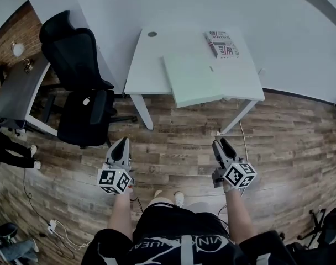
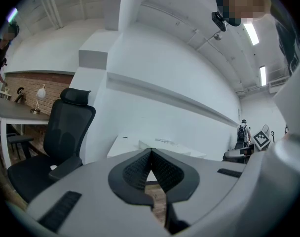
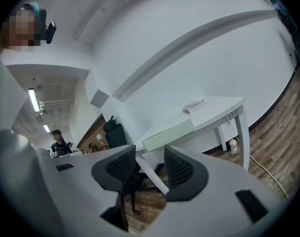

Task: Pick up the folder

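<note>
A pale green folder [image 1: 193, 80] lies flat on the white table [image 1: 151, 65], its near corner overhanging the front edge. In the right gripper view the folder [image 3: 168, 135] shows edge-on ahead of the jaws. Both grippers are held over the wooden floor, well short of the table and pointing toward it. My left gripper [image 1: 122, 142] [image 2: 150, 152] has its jaws closed together with nothing in them. My right gripper [image 1: 220, 143] [image 3: 150, 151] is open, with a clear gap and nothing between its pads.
A black office chair [image 1: 79, 87] stands left of the table, next to a dark desk [image 1: 19, 90] with a lamp. A printed booklet [image 1: 222, 43] lies at the table's far right. A cable [image 1: 242, 131] trails on the floor by the right table leg.
</note>
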A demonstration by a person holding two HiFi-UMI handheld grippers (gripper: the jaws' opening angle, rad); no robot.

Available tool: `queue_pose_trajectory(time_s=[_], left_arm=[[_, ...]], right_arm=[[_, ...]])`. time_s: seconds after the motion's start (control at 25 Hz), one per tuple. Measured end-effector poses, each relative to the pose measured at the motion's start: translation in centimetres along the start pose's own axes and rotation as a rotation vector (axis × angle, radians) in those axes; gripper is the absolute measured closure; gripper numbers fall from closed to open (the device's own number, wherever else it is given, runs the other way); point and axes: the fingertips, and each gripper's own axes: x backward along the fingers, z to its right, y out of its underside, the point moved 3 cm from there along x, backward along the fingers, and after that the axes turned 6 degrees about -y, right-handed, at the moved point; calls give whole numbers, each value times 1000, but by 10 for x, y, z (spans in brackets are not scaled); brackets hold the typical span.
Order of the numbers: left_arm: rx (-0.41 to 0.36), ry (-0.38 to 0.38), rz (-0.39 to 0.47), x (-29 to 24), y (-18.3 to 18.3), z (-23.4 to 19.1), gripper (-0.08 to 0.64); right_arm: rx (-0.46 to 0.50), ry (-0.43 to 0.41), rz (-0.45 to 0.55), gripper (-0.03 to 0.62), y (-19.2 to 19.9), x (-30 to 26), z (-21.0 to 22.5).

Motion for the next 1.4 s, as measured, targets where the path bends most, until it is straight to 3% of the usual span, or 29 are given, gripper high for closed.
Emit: queue_pose_trajectory(time_s=[0.24, 1.4], left_arm=[[0, 3, -24, -6, 12, -5, 545], [15, 32, -67, -156, 15, -18, 546]], right_arm=[[-25, 2, -4, 422, 9, -10, 5], [-178, -40, -81, 385, -12, -155, 60]])
